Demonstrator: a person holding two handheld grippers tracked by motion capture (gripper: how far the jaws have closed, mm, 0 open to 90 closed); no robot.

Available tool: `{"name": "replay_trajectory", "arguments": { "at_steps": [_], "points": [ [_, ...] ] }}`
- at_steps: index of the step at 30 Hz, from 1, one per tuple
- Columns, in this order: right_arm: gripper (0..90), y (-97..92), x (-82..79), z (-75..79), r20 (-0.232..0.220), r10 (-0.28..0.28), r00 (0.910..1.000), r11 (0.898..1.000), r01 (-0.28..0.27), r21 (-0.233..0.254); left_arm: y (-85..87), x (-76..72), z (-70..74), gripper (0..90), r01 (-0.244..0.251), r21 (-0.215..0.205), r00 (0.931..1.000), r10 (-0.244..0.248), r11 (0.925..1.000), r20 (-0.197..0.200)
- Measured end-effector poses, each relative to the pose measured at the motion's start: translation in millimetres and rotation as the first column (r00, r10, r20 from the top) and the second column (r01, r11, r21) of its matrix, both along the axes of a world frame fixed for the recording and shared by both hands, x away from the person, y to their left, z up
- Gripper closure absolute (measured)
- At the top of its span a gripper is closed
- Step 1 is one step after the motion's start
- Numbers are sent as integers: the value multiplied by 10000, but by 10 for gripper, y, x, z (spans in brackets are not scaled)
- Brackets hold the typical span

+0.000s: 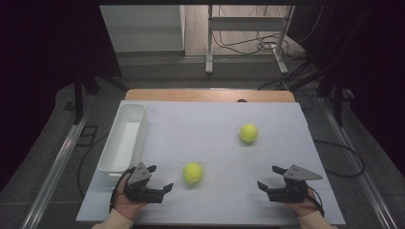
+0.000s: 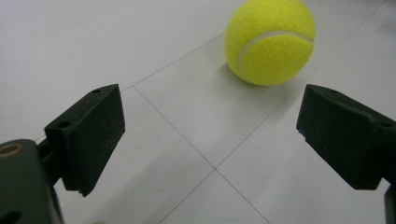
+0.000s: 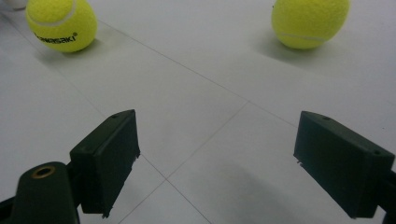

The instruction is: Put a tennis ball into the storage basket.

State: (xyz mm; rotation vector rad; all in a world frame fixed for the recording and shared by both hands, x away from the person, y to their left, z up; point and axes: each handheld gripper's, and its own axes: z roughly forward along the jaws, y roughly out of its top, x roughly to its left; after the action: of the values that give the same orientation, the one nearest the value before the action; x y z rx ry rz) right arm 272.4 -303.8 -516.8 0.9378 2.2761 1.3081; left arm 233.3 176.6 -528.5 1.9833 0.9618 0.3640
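Note:
Two yellow tennis balls lie on the white table top. The near ball (image 1: pixel 193 172) rests just right of my left gripper (image 1: pixel 160 178), which is open with nothing between its jaws. In the left gripper view that ball (image 2: pixel 270 41) sits ahead of the open jaws, toward the right one. The far ball (image 1: pixel 248 133) lies right of centre. My right gripper (image 1: pixel 268 177) stands open near the front right edge, holding nothing. The right gripper view has the printed ball (image 3: pixel 61 24) at its upper left and the other ball (image 3: pixel 310 21) at its upper right.
A long white bin (image 1: pixel 123 137) stands along the left side of the table (image 1: pixel 215 124), just beyond my left hand. Past the table's far wooden edge are a metal frame's legs (image 1: pixel 209 43) and cables on the floor.

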Motion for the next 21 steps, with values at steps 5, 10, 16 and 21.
{"name": "replay_trajectory", "arguments": {
  "at_steps": [5,10,16,21],
  "points": [
    [143,8,4,-12,-80,19,10000,9999,-20,-153,-2,-5,-1,87,-8,6,10000,8,10000,-11],
    [143,9,2,-9,-60,10,10000,9999,-11,-135,-2,-5,0,87,-9,18,10000,9,10000,-12],
    [142,14,3,-14,-107,27,9999,9999,-29,-152,-1,-2,6,88,-16,-5,10000,16,10000,-23],
    [142,11,2,-14,-117,12,9999,9999,-14,-126,-3,0,11,88,5,-20,10000,-5,10000,-29]
  ]
}}
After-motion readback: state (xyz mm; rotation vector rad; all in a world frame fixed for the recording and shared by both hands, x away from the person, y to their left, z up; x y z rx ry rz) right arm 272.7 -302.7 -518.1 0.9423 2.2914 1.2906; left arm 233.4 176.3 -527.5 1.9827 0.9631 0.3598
